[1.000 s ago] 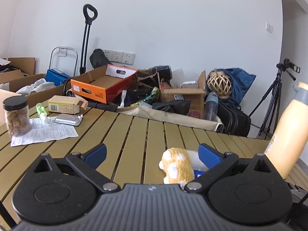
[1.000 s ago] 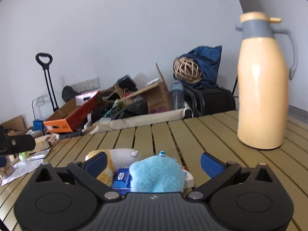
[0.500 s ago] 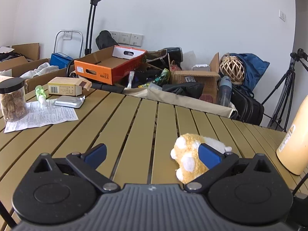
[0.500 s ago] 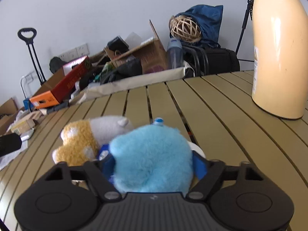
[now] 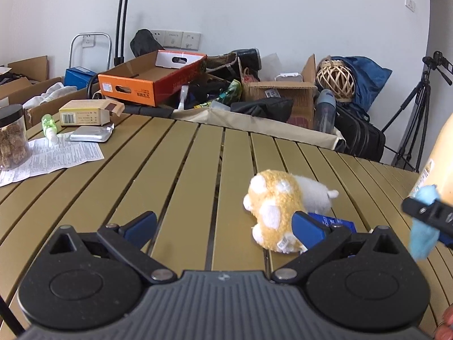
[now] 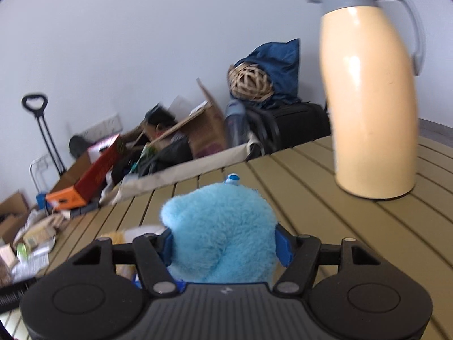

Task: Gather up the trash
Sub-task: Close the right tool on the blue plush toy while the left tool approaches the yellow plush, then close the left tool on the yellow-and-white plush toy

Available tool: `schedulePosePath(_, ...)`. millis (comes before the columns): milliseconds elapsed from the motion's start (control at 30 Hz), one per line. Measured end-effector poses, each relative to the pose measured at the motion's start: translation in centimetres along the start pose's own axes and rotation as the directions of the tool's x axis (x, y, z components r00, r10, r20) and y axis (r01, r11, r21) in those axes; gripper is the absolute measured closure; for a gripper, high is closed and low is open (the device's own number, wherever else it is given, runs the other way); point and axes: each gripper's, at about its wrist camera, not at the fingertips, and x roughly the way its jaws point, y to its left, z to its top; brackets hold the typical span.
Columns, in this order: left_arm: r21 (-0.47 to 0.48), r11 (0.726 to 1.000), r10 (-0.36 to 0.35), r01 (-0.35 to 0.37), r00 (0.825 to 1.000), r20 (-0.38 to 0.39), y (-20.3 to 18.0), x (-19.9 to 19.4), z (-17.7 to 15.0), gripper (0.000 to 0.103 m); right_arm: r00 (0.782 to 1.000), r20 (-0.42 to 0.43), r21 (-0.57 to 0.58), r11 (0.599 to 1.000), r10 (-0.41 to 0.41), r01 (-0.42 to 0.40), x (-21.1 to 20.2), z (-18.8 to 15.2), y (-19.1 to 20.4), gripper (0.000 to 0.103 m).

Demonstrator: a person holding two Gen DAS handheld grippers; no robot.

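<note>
A fluffy blue plush toy (image 6: 223, 232) sits between the pads of my right gripper (image 6: 225, 243), whose jaws are closing and press into both of its sides. In the left wrist view the same blue toy (image 5: 423, 239) hangs above the slatted table at the far right. My left gripper (image 5: 225, 223) is open and low over the table (image 5: 175, 175). An orange-and-white plush toy (image 5: 273, 209) lies just inside its right fingertip (image 5: 308, 226). A blue packet (image 5: 338, 222) lies flat behind that fingertip, partly hidden.
A tall cream thermos jug (image 6: 371, 99) stands on the table to the right. At the table's left are a jar (image 5: 11, 138), a printed sheet (image 5: 56, 155), a foil pack (image 5: 90, 134) and a small carton (image 5: 87, 112). Boxes, bags and a tripod (image 5: 419, 107) crowd the floor beyond.
The right gripper has closed on the blue plush toy and carried it to the right, away from the orange toy. The left gripper has sunk toward the table.
</note>
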Motion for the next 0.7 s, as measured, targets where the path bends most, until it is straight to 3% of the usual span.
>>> schedulePosePath(333,0.106,0.994,0.020,-0.016,0.999,-0.039,-4.6,2.2,1.7,0.000,1.000,0.013,0.119,0.993,0.010,-0.012,-1.0,1.5,-4.5,0.038)
schedulePosePath(533,0.141,0.984,0.128,-0.114,0.987,-0.100,-6.5,5.7,1.8,0.000,0.999,0.020,0.179,0.983,0.027,-0.030,-1.3,1.9,-6.3,0.037)
schedulePosePath(700,0.149,0.972,0.196,-0.180,0.975,-0.103,-6.6,7.2,1.4,0.000,0.999,0.014,0.221,0.974,0.038,-0.040,-1.3,1.7,-7.6,0.037)
